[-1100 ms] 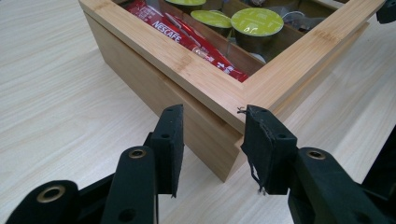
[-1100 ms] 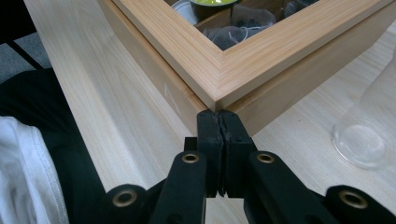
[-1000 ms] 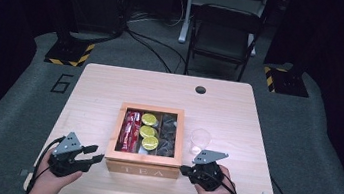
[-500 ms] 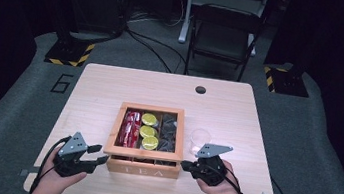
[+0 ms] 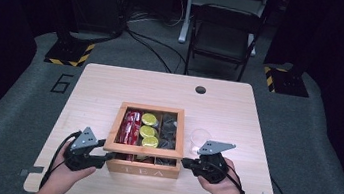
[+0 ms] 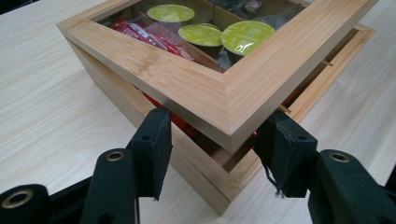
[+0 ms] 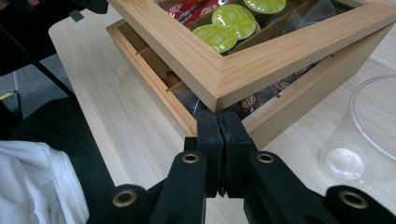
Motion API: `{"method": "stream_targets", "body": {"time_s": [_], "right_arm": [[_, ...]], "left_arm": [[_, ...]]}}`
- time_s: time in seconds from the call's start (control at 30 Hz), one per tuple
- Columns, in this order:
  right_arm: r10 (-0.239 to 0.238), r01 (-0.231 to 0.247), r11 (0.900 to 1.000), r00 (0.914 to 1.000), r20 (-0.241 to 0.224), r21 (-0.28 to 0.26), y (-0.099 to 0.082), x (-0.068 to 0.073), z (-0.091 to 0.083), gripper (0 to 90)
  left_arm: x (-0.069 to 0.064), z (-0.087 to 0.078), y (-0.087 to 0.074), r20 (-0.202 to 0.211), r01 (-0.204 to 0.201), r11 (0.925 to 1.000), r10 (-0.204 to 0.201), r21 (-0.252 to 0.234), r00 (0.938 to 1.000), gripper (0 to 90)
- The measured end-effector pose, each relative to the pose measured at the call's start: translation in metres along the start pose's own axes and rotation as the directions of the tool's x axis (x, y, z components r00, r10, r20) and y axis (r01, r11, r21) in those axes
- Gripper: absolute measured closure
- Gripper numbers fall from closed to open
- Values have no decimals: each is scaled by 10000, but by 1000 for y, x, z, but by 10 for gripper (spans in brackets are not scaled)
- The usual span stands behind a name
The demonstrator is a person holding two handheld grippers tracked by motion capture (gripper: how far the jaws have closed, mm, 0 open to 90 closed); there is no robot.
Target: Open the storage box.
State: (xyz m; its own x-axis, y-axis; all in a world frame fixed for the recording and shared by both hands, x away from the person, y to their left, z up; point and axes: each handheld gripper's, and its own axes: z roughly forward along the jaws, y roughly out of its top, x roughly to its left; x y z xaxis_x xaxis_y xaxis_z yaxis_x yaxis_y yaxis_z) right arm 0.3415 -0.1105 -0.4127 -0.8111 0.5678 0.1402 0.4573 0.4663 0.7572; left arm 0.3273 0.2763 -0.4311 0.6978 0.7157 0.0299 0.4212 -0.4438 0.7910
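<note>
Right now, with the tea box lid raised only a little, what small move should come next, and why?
Probably lift the lid further with the shut right gripper, whose tips sit wedged under its front corner. The left gripper has just been opening, its jaws stand either side of the other corner without pressing, and the gap above the tea box is narrow.

box lid (image 7: 261, 56) runs off frame top in both gripper views; clear cup (image 7: 369, 135) clipped at right edge; dark pods' print unreadable

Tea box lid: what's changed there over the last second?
The left gripper has just been opening its jaws, which now straddle the near-left corner of the lid without pressing it. The lid sits raised off the box. The right gripper stays shut under the other corner; the cup hasn't moved.
</note>
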Motion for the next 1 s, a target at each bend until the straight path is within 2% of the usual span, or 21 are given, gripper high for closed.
{"method": "stream_targets", "body": {"time_s": [0.1, 0.2, 0.33, 0.47, 0.53, 0.57, 0.6, 0.63, 0.67, 0.73, 0.9, 0.97, 1.0], "right_arm": [[-20, 20, 9999, 10000, 0, -131, 2, -1, -2, 881], [39, -39, 9998, 10000, 0, -212, 3, -1, -3, 881], [36, -37, 9992, 10000, -39, -402, 6, -2, -5, 870], [88, -84, 9990, 9999, 90, -447, 7, -1, -5, 806], [-38, 43, 9991, 9999, 112, -432, 8, -1, -5, 785], [-6, 17, 9990, 9997, 253, -436, 8, -1, -4, 744], [-6, 17, 9990, 9997, 253, -436, 8, -1, -4, 744], [-101, 118, 9988, 9993, 361, -475, 9, -3, -4, 694], [-101, 118, 9988, 9993, 361, -475, 9, -3, -4, 694], [-11, 55, 9982, 9973, 736, -592, 10, -4, -4, 605], [-218, 298, 9967, 9943, 1045, -761, 13, -3, -5, 545], [-511, 614, 9949, 9909, 1245, -798, 16, -2, -5, 509], [-490, 605, 9947, 9898, 1334, -834, 17, -1, -5, 506]], "left_arm": [[3, -2, 2, -252, 236, 9995, -241, -200, 9994, 460], [3, -4, 4, -249, 324, 9989, -332, -342, 9991, 457], [2, -7, 8, -461, 127, 9988, -149, -474, 9988, 457], [2, -9, 11, -411, 5, 9995, -18, -316, 9992, 457], [3, -9, 12, -390, -18, 9997, 8, -262, 9992, 456], [3, -10, 12, -346, -74, 9998, 67, -201, 9994, 456], [3, -10, 12, -346, -74, 9998, 67, -201, 9994, 457], [3, -11, 14, -366, -127, 9996, 118, -241, 9993, 458], [3, -11, 14, -366, -127, 9996, 118, -241, 9993, 457], [3, -13, 17, -389, -110, 9995, 99, -282, 9992, 457], [5, -14, 21, -435, -161, 9992, 146, -354, 9989, 456], [6, -16, 24, -417, -142, 9992, 126, -382, 9991, 455], [6, -17, 25, -425, -139, 9990, 121, -415, 9990, 455]]}}
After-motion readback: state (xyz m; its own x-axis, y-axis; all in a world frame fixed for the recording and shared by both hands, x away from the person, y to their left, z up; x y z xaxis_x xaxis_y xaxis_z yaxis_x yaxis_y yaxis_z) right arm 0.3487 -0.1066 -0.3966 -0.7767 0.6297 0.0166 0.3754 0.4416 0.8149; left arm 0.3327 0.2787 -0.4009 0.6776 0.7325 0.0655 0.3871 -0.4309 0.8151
